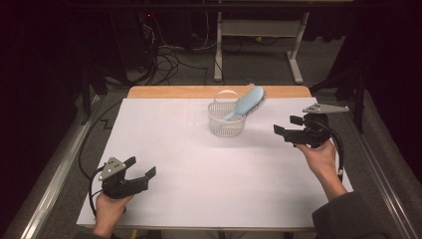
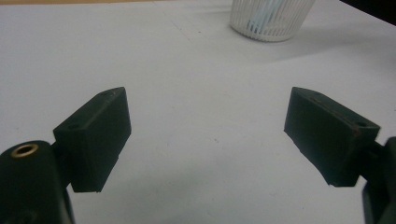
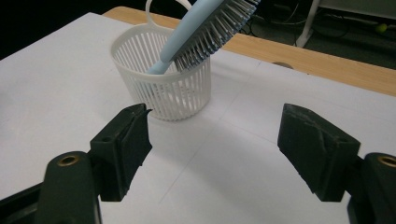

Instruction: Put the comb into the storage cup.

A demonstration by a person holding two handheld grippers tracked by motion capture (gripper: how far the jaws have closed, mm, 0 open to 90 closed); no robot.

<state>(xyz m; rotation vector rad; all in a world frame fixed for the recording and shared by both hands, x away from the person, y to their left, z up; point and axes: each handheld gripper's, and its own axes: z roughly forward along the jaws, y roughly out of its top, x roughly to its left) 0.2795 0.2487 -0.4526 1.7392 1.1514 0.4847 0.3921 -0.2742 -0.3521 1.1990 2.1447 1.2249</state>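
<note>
Resting low at near-left table point(image 1: 164, 199) corner: left gripper point(image 1: 141, 168), jaws spread, grasping nothing. Standing at centre-far: one white basket point(image 1: 226, 122), one blue hairbrush point(image 1: 247, 103) leaning inside, handle down. Hovering just right of basket: right gripper point(image 1: 284, 126), jaws gaping, empty.

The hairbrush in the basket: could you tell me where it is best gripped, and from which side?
Probably the hairbrush head, from above on the right gripper side. It leans handle-down in the basket, its head jutting past the rim up and right; pinch its smooth edges, clear of the bristles.
</note>
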